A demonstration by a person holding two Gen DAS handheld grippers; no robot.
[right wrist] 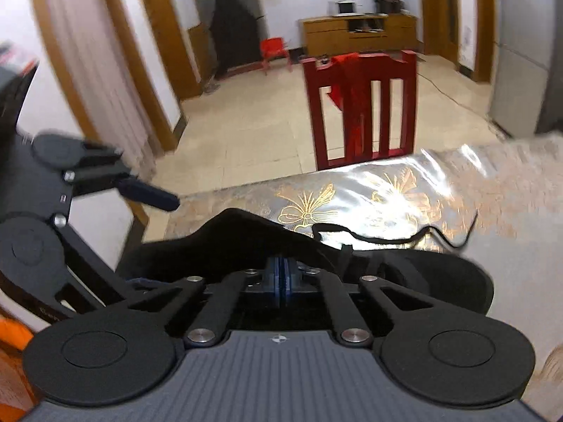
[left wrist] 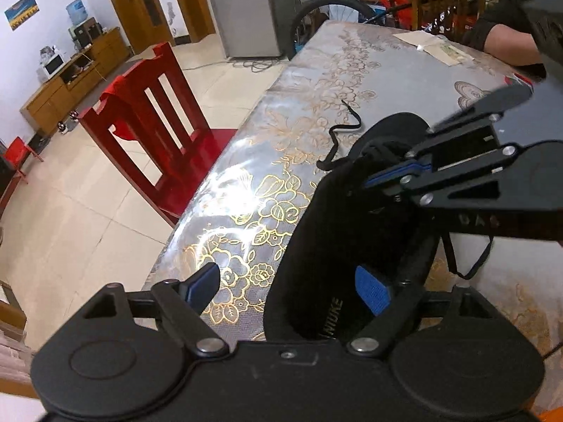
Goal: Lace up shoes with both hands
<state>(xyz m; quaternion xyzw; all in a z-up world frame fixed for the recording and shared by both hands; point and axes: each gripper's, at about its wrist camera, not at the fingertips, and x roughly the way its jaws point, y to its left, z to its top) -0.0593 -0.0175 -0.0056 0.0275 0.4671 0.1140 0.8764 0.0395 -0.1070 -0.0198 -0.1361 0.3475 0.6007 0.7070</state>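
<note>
- Black shoe [left wrist: 330, 232] sits on the floral-covered bench [left wrist: 352, 70], heel opening nearest my left claw [left wrist: 292, 286].
- Left claw spread wide, one blue pad inside the shoe's opening, the other outside.
- Right claw [right wrist: 282, 277] clenched at the shoe's tongue; whether it pinches lace I cannot tell.
- Loose black lace [left wrist: 343, 133] trails left across the bench.
- Red chair [left wrist: 151, 112] left of the bench.
</note>
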